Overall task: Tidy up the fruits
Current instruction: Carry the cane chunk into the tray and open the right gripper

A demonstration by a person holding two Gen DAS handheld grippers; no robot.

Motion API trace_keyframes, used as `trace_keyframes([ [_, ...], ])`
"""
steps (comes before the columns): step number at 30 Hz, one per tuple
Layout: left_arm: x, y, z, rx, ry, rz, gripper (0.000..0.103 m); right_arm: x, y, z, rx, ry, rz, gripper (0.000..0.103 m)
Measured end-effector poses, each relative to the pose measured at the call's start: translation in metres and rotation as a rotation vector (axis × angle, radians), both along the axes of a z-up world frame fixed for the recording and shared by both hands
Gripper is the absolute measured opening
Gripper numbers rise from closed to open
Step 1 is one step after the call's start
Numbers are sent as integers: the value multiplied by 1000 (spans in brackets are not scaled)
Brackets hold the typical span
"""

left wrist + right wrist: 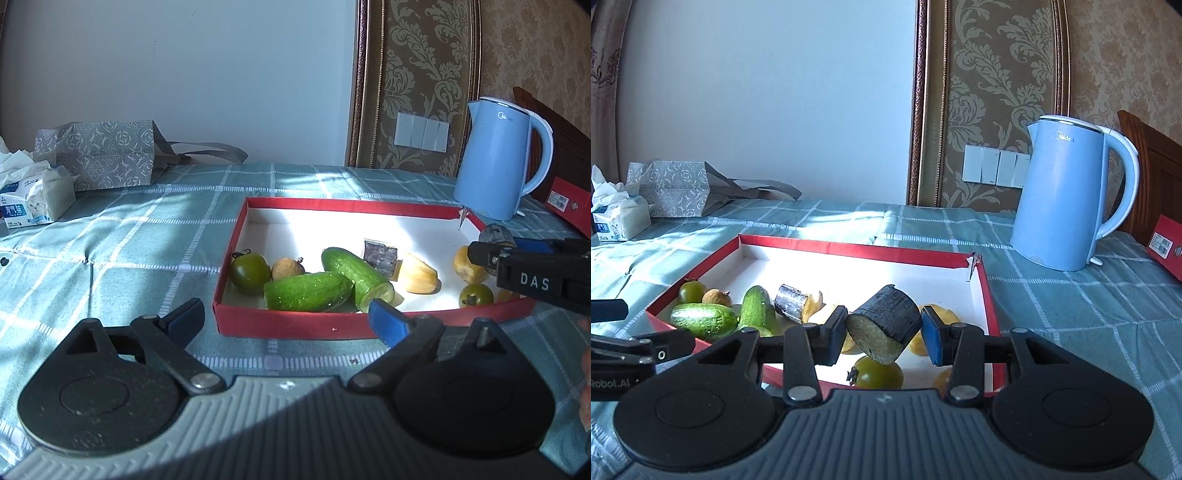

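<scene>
Holding a dark-skinned cane chunk (886, 325) between its blue pads, the right tool (884, 334) hangs just over the near right part of the red box (982, 288), so this looks like the placing step, fruit going into the box. The chunk sits tilted, cut face toward the camera, a green tomato (877, 373) directly beneath it. The next move, I'd judge, calls for lowering onto bare white floor ahead of the tool, not onto that tomato, then letting the pads part.

Over on the other side, the left tool (286, 317) waits spread wide and empty, just short of the box's near wall, with two cucumber pieces (308, 291) right ahead of it, a second cane chunk (380, 256) beyond.

Hard to read: yellow pieces (938, 314) behind the held chunk are mostly hidden. From the left view the right tool's fingers block the chunk almost entirely. Whether the bench is a table or a bed under that checked cloth (147, 221), I can't say.
</scene>
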State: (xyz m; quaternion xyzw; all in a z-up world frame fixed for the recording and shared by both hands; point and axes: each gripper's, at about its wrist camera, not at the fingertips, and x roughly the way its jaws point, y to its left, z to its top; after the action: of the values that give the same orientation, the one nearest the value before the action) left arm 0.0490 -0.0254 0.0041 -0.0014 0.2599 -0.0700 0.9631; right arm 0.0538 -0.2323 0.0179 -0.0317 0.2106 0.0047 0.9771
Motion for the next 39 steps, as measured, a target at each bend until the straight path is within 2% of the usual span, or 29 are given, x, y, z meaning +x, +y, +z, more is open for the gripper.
trace_keyframes([
  [5, 4, 3, -1, -10, 21, 13, 95, 40, -7, -7, 17, 64, -18, 42],
  [10, 7, 5, -3, -21, 49, 19, 95, 67, -7, -15, -10, 98, -39, 42],
  [14, 8, 5, -3, -24, 53, 21, 95, 78, -8, -18, 7, 117, -45, 42],
  [22, 10, 3, -4, -12, 65, 18, 95, 93, 1, -22, -38, 139, -37, 43],
  [25, 11, 3, -5, -13, 73, 17, 95, 90, 1, -19, -34, 108, -38, 56],
  [27, 12, 4, -5, -16, 80, 14, 95, 87, 2, -17, -48, 85, -50, 72],
  [32, 13, 4, -7, -14, 87, 22, 95, 68, -3, -8, -1, 25, -56, 72],
  [36, 13, 3, -7, -5, 86, 23, 96, 39, -7, 2, 50, -51, -57, 79],
  [39, 13, 2, -8, 0, 87, 22, 97, 18, -10, 5, 76, -92, -50, 79],
])
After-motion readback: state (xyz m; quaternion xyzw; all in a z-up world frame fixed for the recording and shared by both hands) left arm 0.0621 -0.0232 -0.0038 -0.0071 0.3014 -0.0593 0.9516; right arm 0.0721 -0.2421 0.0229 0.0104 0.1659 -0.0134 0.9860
